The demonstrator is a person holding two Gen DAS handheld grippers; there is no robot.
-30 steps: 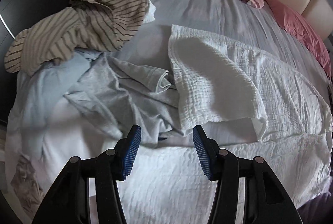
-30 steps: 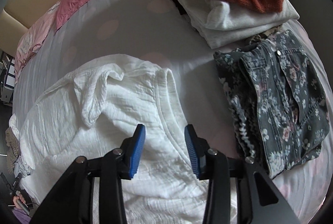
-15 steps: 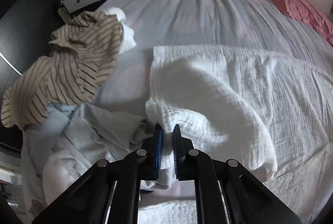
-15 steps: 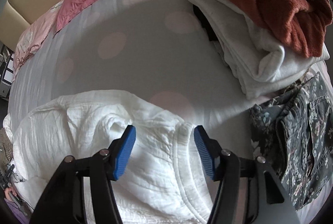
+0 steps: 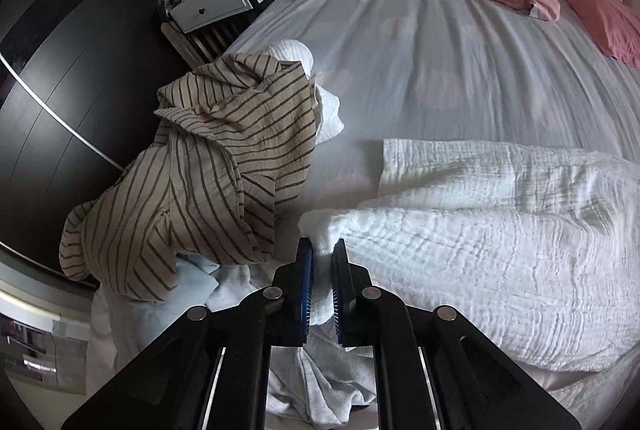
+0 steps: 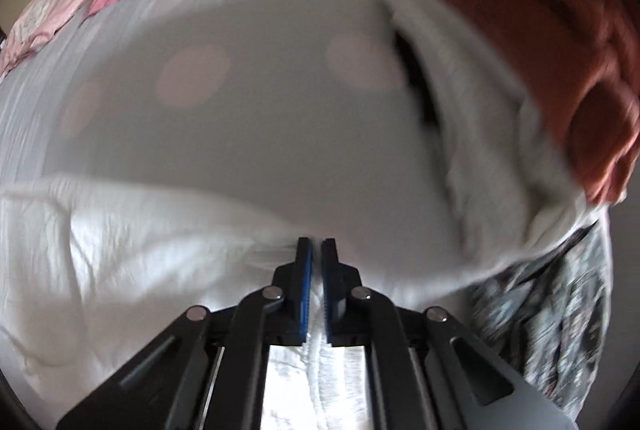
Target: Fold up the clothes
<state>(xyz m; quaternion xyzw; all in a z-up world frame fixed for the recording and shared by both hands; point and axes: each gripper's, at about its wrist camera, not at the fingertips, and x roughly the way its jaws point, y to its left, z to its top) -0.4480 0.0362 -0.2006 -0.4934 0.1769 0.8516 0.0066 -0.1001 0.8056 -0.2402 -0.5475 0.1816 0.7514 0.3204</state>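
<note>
Both grippers pinch the white crinkled garment (image 5: 480,250) lying across the bed (image 5: 420,50) — left gripper (image 5: 321,250) clamps its left corner, right gripper (image 6: 316,250) apparently its right edge, blurred. Carry both corners level toward the far side — keep fabric taut.

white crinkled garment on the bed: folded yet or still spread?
Partly folded. In the left wrist view one flap of the white garment is doubled over the rest, and the left tool pinches that flap's corner. It is not yet a compact fold.
</note>
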